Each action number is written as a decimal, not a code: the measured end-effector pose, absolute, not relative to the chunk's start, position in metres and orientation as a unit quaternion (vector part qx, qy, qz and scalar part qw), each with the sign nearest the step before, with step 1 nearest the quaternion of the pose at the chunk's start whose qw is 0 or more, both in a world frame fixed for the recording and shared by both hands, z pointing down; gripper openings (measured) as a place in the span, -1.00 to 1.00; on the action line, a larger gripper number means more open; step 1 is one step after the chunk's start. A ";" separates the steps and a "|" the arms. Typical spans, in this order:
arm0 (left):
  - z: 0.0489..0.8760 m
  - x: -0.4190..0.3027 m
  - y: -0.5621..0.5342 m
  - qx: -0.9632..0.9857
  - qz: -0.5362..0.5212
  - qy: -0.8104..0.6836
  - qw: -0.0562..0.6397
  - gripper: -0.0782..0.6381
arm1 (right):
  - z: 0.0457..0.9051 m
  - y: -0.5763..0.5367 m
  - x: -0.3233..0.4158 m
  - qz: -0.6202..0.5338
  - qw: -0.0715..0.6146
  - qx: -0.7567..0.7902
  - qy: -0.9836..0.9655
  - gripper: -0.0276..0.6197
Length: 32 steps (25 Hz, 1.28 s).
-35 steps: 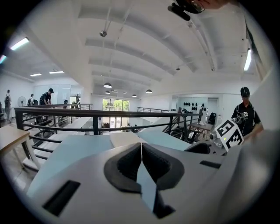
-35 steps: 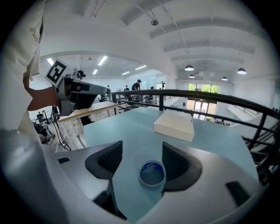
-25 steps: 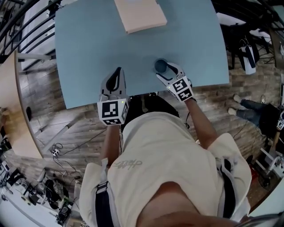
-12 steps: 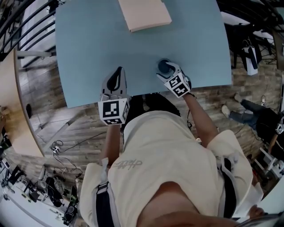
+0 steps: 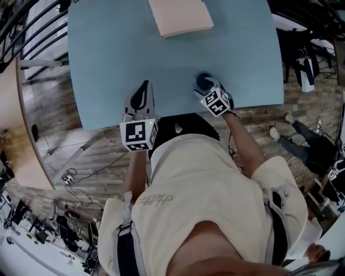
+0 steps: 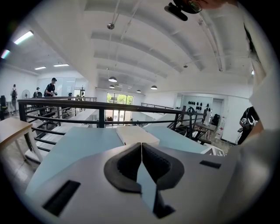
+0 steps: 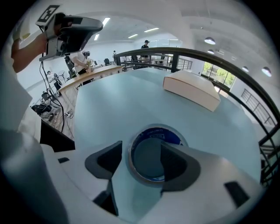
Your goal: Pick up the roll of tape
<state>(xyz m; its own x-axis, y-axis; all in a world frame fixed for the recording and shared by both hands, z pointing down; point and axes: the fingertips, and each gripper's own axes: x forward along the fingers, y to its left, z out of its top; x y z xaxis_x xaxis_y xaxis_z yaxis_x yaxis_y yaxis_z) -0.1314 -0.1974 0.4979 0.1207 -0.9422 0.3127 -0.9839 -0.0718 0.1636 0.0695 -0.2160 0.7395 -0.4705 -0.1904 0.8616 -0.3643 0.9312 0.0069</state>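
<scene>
The roll of tape (image 5: pixel 203 80) lies flat on the pale blue table (image 5: pixel 124 48), near its front edge. It is grey with a blue inner ring (image 7: pixel 155 134). My right gripper (image 5: pixel 206 88) hangs open right over it. In the right gripper view, my right gripper (image 7: pixel 141 158) has one jaw outside the roll's left wall and the other over its hole. My left gripper (image 5: pixel 142 90) rests at the table's front edge, left of the tape. Its jaws are shut (image 6: pixel 141 151) with nothing between them.
A flat beige box (image 5: pixel 180 16) lies at the far side of the table, also visible as the box (image 7: pixel 192 89) beyond the tape and the box (image 6: pixel 135 133) ahead of the left jaws. A dark railing (image 6: pixel 100 107) runs behind the table. People stand at desks far off.
My right gripper has moved forward and tipped down over the tape, which now lies between its jaws. The left gripper has stayed where it was.
</scene>
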 end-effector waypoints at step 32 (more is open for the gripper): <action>0.505 -0.150 -0.210 0.754 0.054 -0.629 0.180 -0.72 | 0.740 -0.205 0.067 0.091 0.548 0.165 -0.815 -0.75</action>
